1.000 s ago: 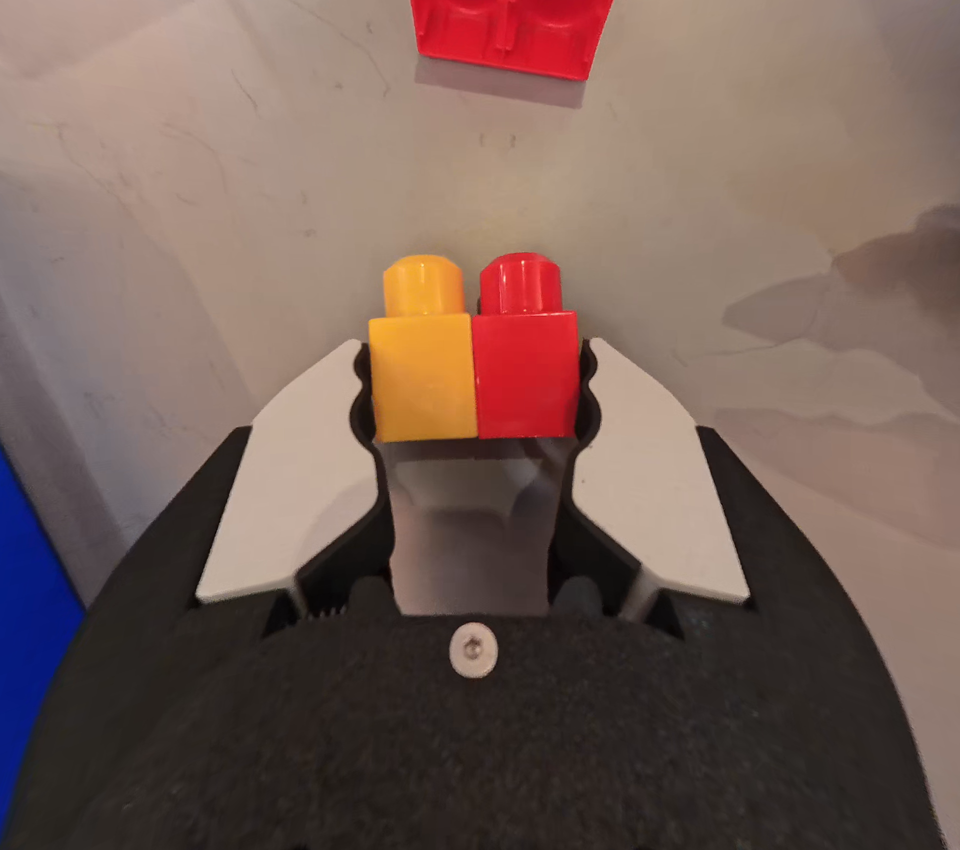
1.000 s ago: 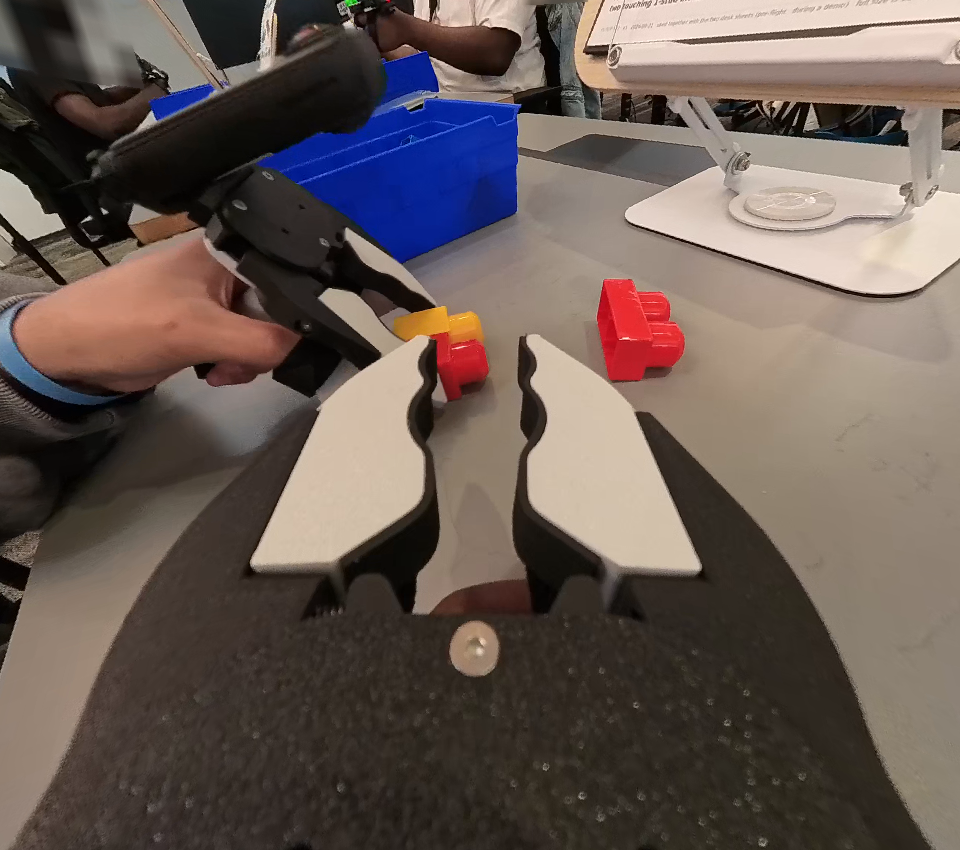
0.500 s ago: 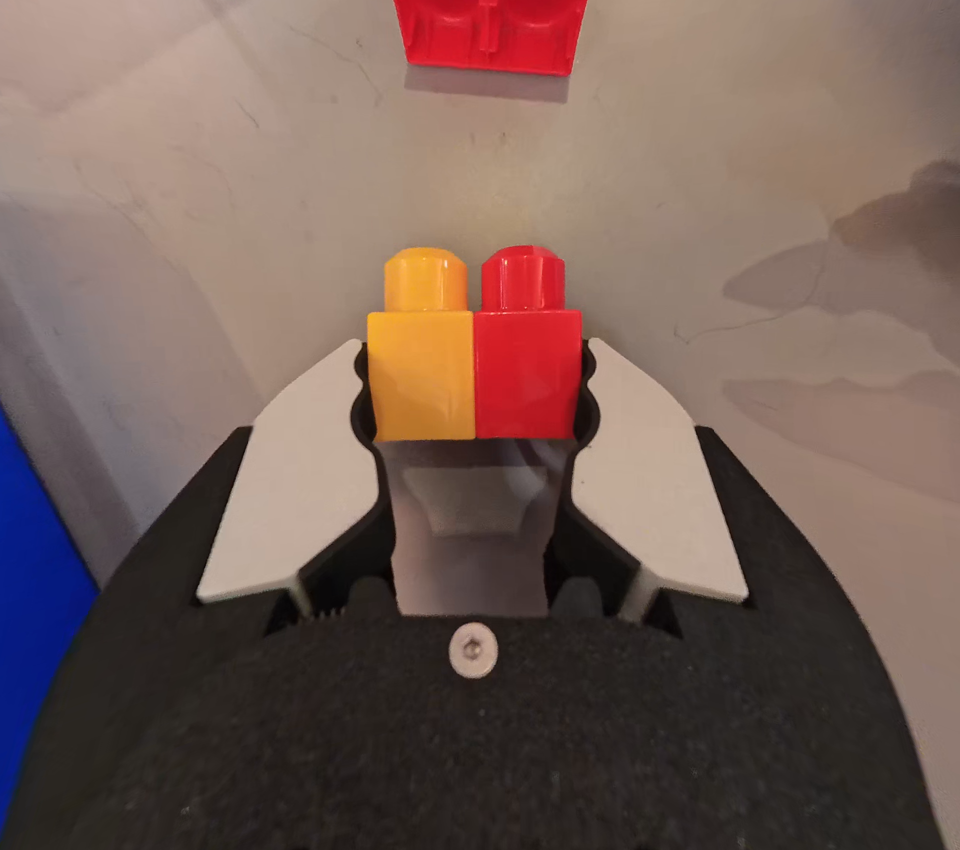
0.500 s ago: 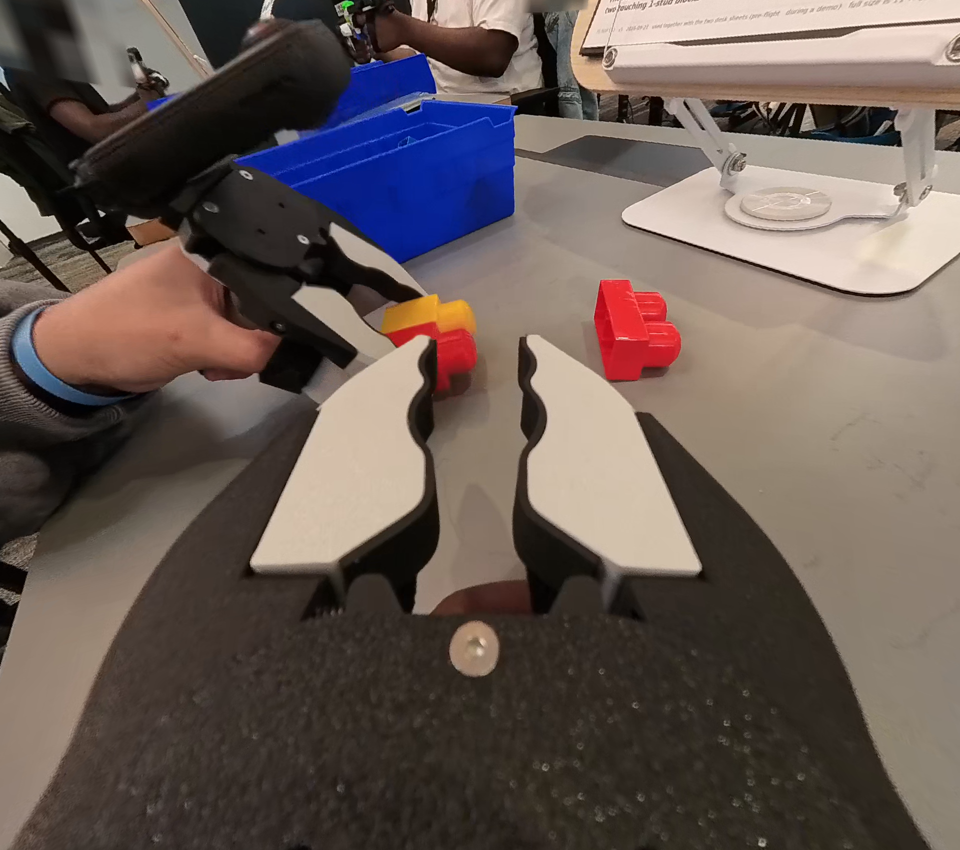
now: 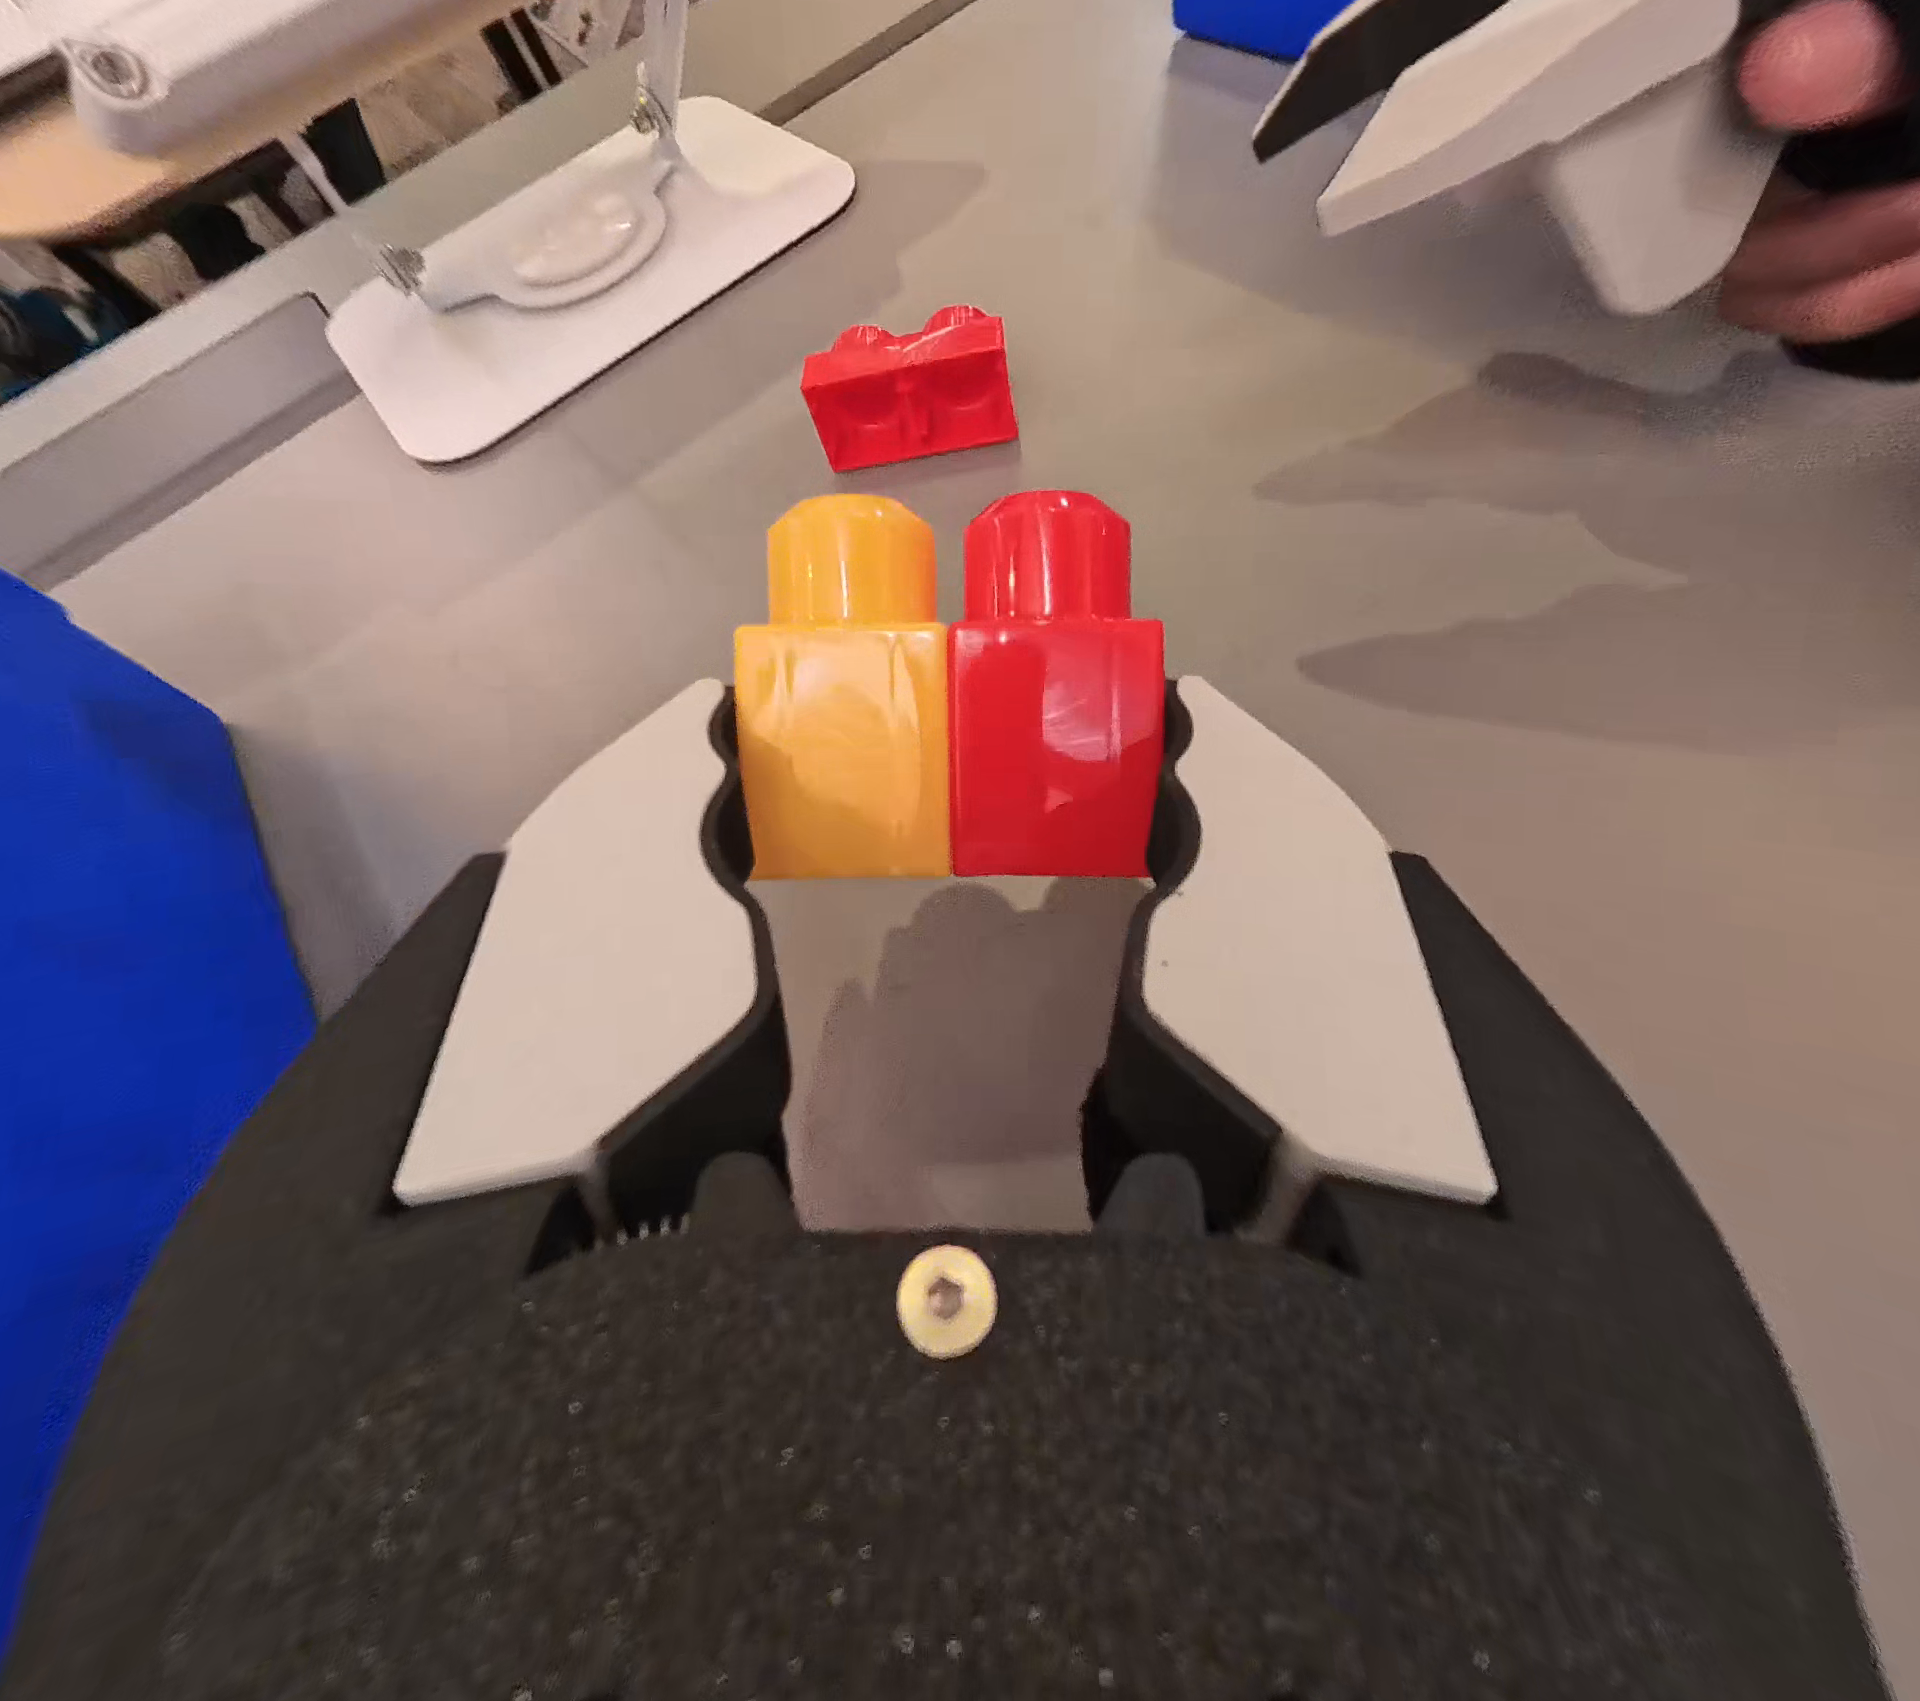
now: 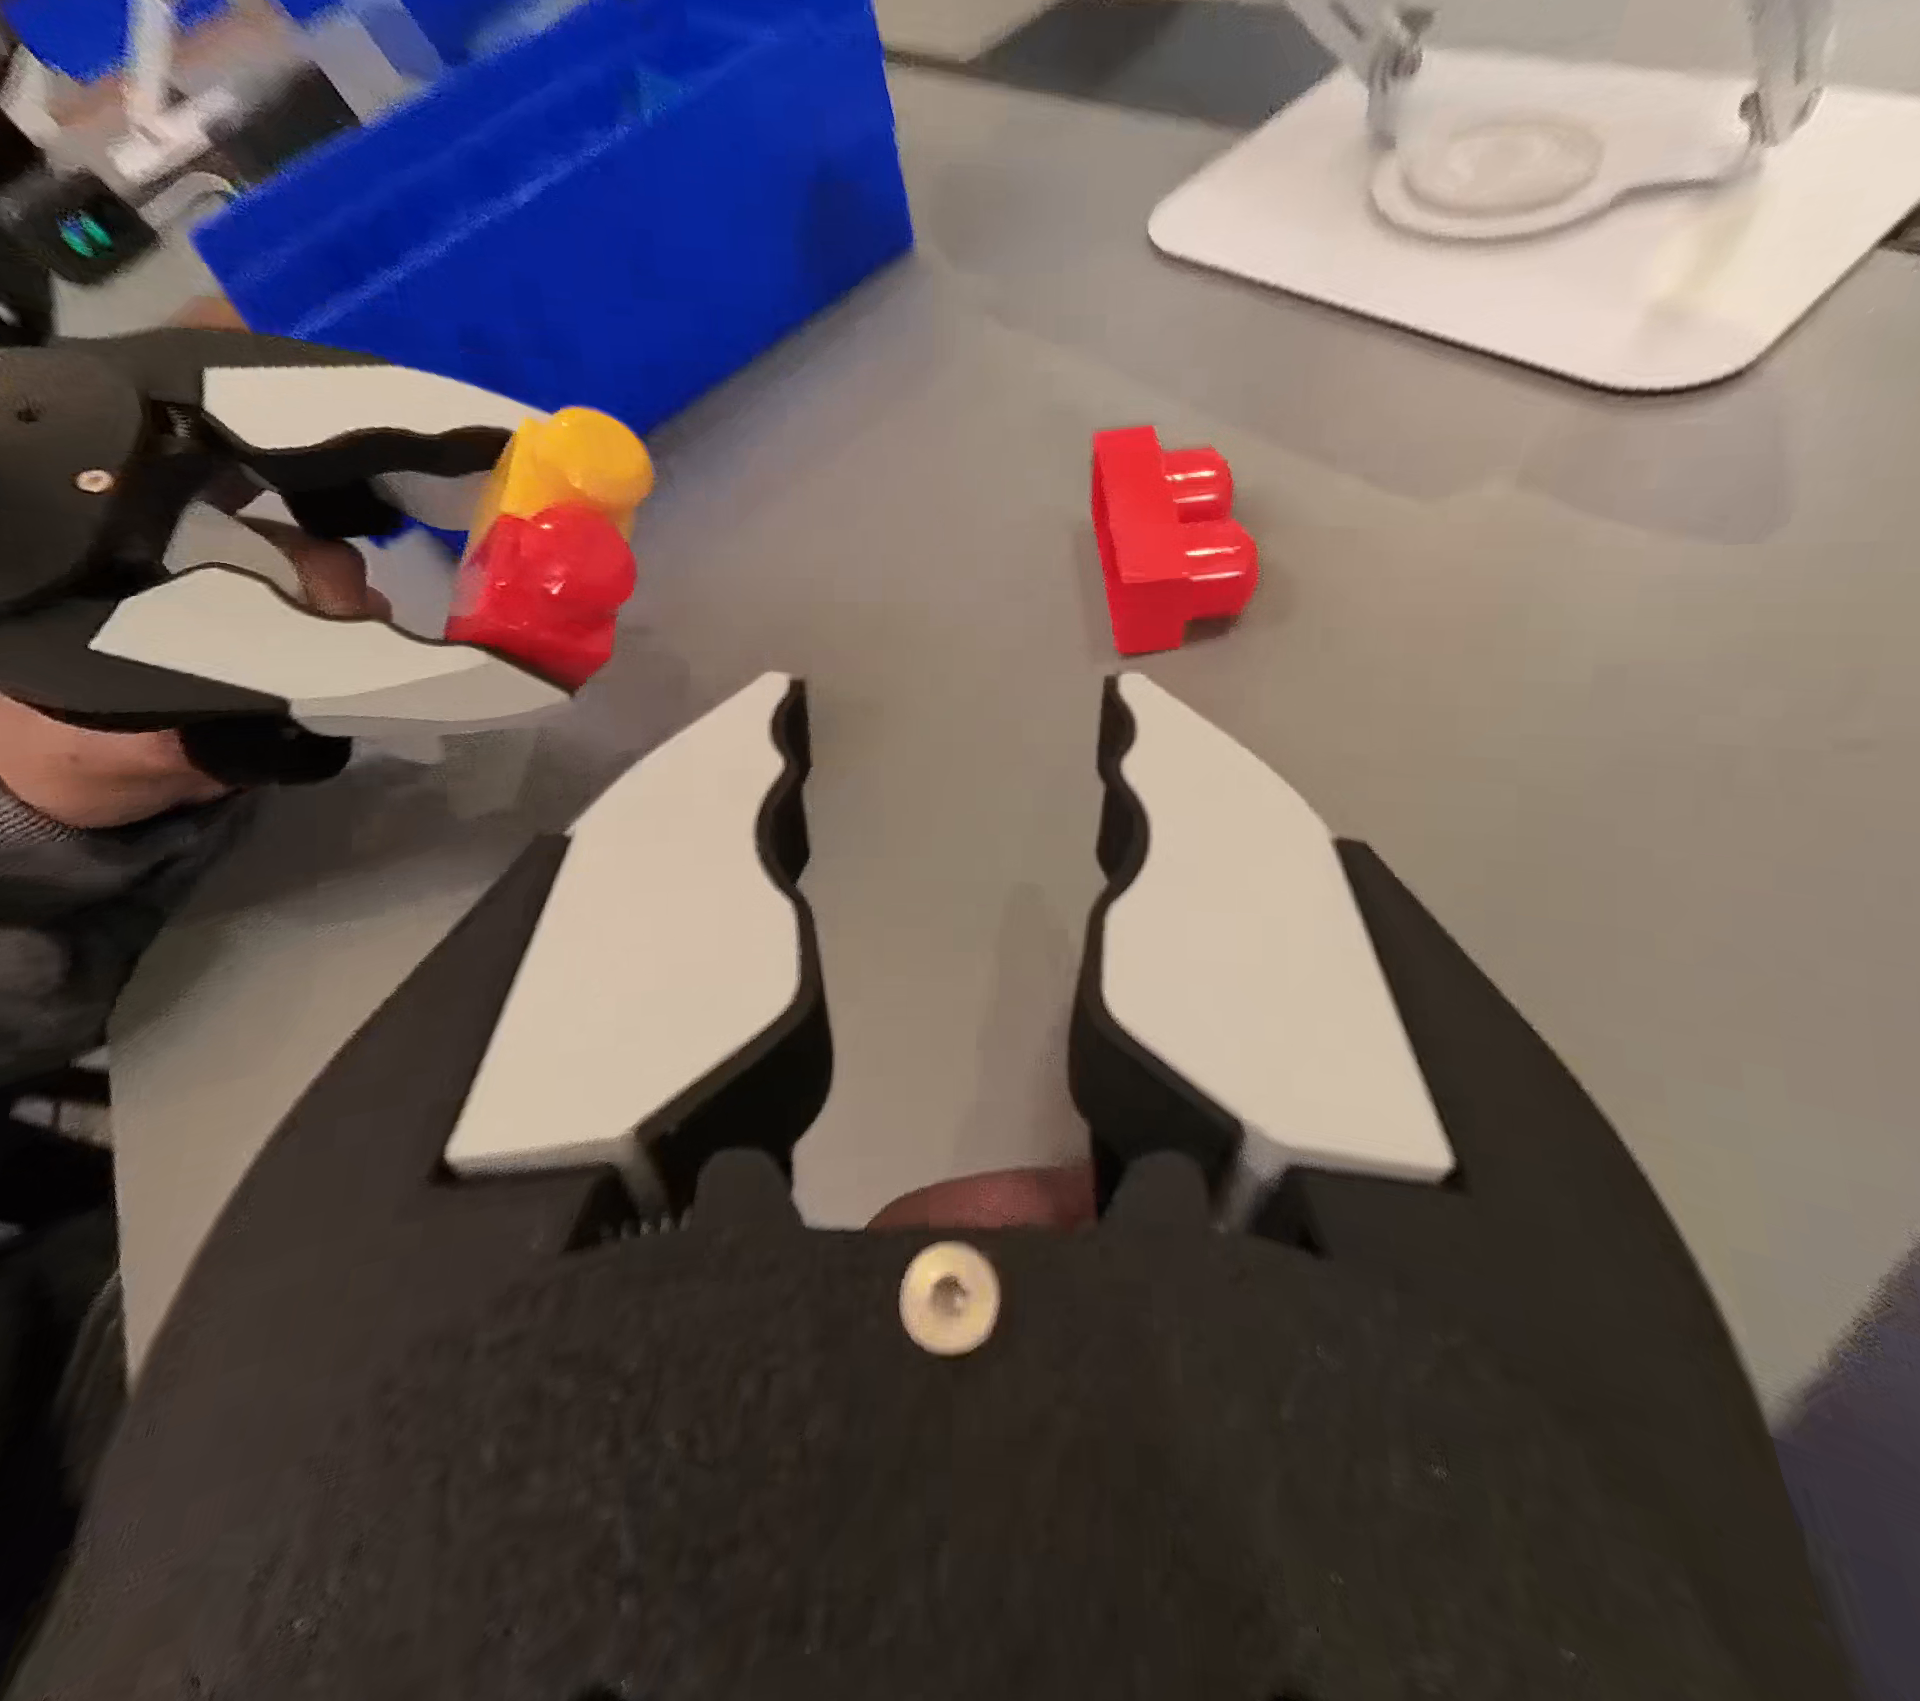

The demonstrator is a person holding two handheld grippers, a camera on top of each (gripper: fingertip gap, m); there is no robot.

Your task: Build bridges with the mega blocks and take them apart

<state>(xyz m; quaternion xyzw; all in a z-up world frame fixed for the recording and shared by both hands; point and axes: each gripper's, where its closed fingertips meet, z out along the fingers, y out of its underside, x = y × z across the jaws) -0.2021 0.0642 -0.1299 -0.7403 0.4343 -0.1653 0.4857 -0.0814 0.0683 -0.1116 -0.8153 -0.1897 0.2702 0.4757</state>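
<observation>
My left gripper stayed clamped on yellow one-stud plastic block and red one-stud plastic block, side by side, studs forward. Since half second ago I tipped it from downward look toward level; pair rose off grey table. Red two-stud plastic block lay on its side, well apart. My right gripper widened, empty, fingers apart.

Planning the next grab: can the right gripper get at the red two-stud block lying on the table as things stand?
Probably yes. The right gripper is open and empty, and the red two-stud block lies on its side just beyond its fingertips with bare table between. The left gripper is off to the side.
</observation>
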